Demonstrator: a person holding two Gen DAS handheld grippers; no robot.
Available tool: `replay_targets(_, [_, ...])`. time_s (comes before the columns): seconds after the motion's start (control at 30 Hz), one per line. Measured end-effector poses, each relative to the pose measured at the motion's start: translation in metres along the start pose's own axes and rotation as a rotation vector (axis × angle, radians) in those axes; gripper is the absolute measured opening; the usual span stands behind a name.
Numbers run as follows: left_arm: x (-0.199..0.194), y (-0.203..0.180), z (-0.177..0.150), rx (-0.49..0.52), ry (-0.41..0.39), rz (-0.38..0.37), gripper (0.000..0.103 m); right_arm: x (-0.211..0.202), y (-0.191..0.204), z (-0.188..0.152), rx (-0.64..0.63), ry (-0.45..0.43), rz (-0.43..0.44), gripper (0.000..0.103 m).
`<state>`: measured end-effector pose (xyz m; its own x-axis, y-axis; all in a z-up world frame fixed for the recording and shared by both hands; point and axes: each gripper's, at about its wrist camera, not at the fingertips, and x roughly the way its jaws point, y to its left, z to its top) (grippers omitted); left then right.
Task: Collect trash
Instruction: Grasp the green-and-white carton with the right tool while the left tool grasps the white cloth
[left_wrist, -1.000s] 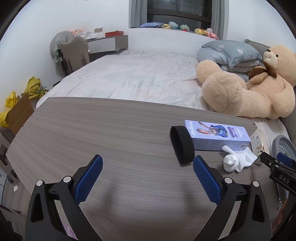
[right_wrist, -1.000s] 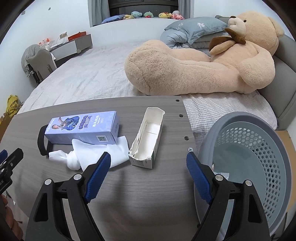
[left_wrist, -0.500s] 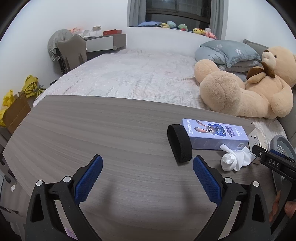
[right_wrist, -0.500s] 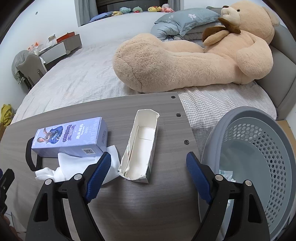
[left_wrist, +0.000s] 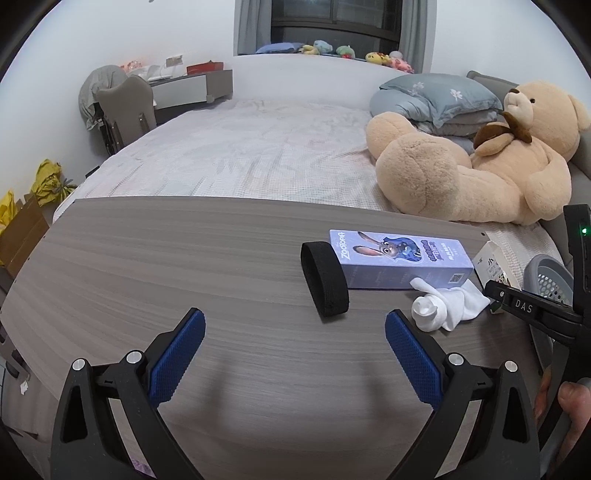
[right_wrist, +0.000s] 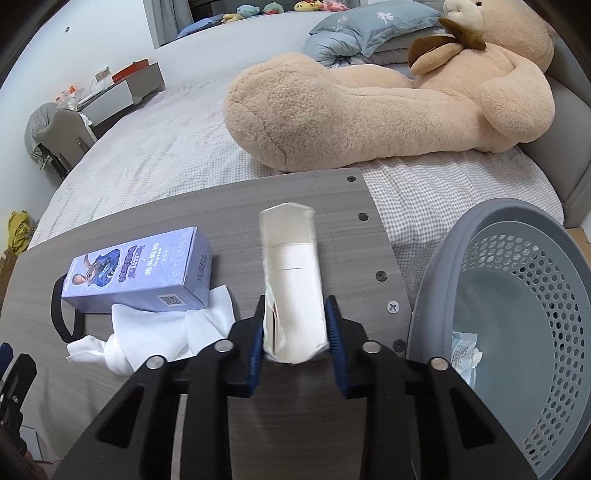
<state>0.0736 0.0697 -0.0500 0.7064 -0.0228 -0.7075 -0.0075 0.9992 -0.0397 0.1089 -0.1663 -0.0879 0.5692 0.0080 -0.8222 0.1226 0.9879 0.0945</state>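
The white carton (right_wrist: 291, 280), torn open at its far end, lies at the centre of the right wrist view on the wood-grain table (right_wrist: 332, 206), and the right tool (right_wrist: 295, 334) has just closed on it: both blue pads press its near end from either side. Just left of it lies crumpled white tissue (right_wrist: 147, 332), touching the purple Zootopia box (right_wrist: 140, 273), with a black band (right_wrist: 61, 314) at the box's far left end. At the right edge of that view, off the table's end, stands a grey perforated basket (right_wrist: 491, 251) with a scrap of wrapper inside. In the left wrist view, the left tool (left_wrist: 293, 352) hangs over bare table at lower centre, its pads spread wide and holding nothing. Beyond the table are a bed (left_wrist: 258, 158) and a large teddy bear (left_wrist: 480, 166).
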Motion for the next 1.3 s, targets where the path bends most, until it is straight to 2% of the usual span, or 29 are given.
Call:
replay_targets(0.17, [0.002,0.002,0.000,-0.015,0.017,-0.012,0.096,-0.010,0.002,-0.006,-0.007,-0.017,0.017,0.028])
replay_targets(0.37, [0.002,0.005,0.002,-0.028,0.008,0.008,0.096,-0.035,0.004,-0.019,-0.025,-0.048,0.056,0.028])
replay_targets(0.6, [0.012,-0.006,0.003,-0.018,0.024,-0.007,0.096,-0.054,-0.002,-0.038,-0.025,-0.055,0.084,0.028])
replay_targets(0.97, [0.020,-0.067,0.005,0.061,0.048,-0.126,0.096,-0.085,-0.032,-0.056,0.014,-0.076,0.116,0.028])
replay_targets(1.13, [0.034,-0.095,0.006,0.091,0.078,-0.144,0.096,-0.097,-0.049,-0.058,0.041,-0.101,0.120,0.028])
replay_targets(1.3, [0.050,-0.116,0.004,0.119,0.116,-0.129,0.096,-0.097,-0.063,-0.060,0.073,-0.095,0.128,0.028])
